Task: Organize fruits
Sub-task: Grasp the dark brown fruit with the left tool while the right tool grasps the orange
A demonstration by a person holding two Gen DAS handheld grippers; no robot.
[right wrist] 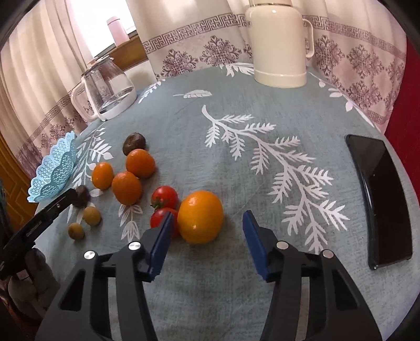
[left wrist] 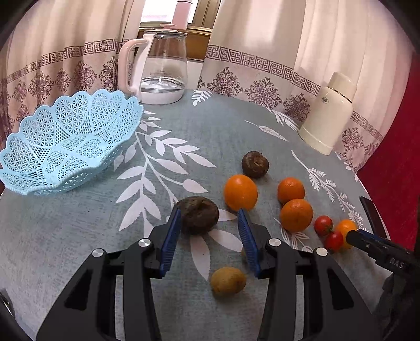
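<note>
Though gaping, left tongs (left wrist: pixel 210 217) around brown fruit (left wrist: pixel 200 215)

Both views are taken low and close above the bench (left wrist: pixel 78 236), looking forward between open jaws toward the curtains (left wrist: pixel 262 39). The left view is aimed at a brown fruit (left wrist: pixel 200 213), the right at a yellow tomato (right wrist: pixel 200 216). The oranges (left wrist: pixel 240 192), basket (right wrist: pixel 53 173) and kettle (right wrist: pixel 107 86) are shared.

Soft daylight comes through the window (left wrist: pixel 157 11) behind the curtains (left wrist: pixel 262 31), where it is overexposed. Shadows on the tablecloth (right wrist: pixel 210 126) are faint. Both fisheye views bend strongly and darken at the corners.
</note>
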